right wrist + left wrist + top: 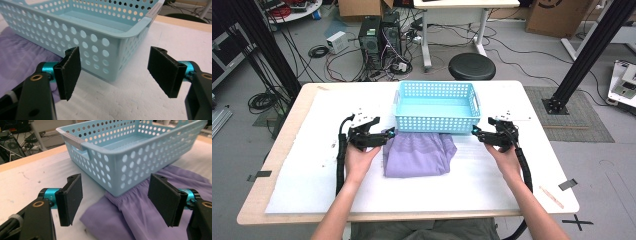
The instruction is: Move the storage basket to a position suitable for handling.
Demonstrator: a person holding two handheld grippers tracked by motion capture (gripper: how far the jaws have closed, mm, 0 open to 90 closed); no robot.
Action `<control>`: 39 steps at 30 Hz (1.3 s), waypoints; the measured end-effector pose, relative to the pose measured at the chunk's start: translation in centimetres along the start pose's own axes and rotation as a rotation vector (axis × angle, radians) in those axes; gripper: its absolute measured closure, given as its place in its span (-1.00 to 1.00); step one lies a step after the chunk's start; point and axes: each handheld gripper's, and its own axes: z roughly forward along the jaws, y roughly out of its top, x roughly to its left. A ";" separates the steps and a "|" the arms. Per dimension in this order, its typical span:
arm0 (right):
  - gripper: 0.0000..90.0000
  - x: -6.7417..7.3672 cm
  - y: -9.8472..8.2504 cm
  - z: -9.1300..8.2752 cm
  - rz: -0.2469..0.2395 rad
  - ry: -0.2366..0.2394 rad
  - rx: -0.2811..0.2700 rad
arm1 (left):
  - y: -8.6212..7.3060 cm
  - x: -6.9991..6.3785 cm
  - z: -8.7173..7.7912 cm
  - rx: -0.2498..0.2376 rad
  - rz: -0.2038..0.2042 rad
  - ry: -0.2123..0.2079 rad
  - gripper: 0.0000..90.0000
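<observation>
Both the left gripper (381, 131) and right gripper (475, 131) sat wide apart, empty, flanking the purple cloth (418, 155) tucked under the blue basket's (436, 122) near edge mid-table.

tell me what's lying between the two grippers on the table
A folded purple garment lies between the left gripper and right gripper, its far edge tucked under the blue basket, seen in the high view.

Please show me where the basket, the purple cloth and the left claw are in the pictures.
basket (436, 122), high view, near wall.
purple cloth (417, 155), high view, middle of the folded top.
left claw (115, 202), left gripper view, midway between its open pads.
</observation>
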 end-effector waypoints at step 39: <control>-0.35 7.0 -4.0 -0.7 -0.077 0.133 0.035 | -5.6 -4.3 -4.8 0.121 -0.093 0.001 -0.31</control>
